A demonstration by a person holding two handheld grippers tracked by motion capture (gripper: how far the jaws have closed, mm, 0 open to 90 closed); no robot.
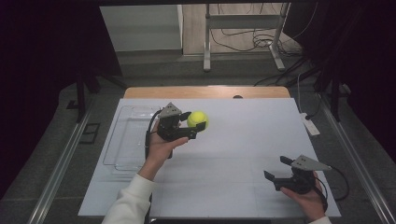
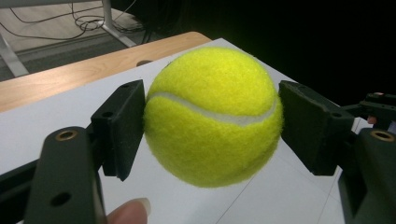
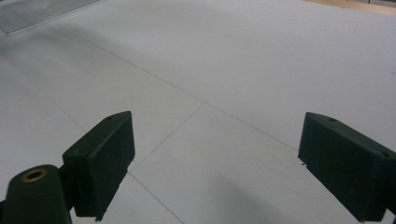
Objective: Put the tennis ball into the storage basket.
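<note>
A yellow tennis ball (image 1: pixel 198 119) hangs above the white table sheet (image 1: pixel 243 140), held in my left gripper (image 1: pixel 194 120). In the left gripper view the ball (image 2: pixel 212 116) sits between the two black pads (image 2: pixel 122 126), and both press on its sides. A fingertip shows at the bottom of that view. My right gripper (image 1: pixel 276 169) rests low near the table's front right, jaws wide apart. The right gripper view has its gripper (image 3: pixel 229 163) open over bare white sheet, with nothing between the pads (image 3: pixel 102 158).
A clear plastic tray (image 1: pixel 128 140) lies on the left part of the sheet, just left of my left hand. The wooden table edge (image 1: pixel 205 92) runs along the back. Beyond it stand metal frame legs (image 1: pixel 207 42) and cables on the floor.
</note>
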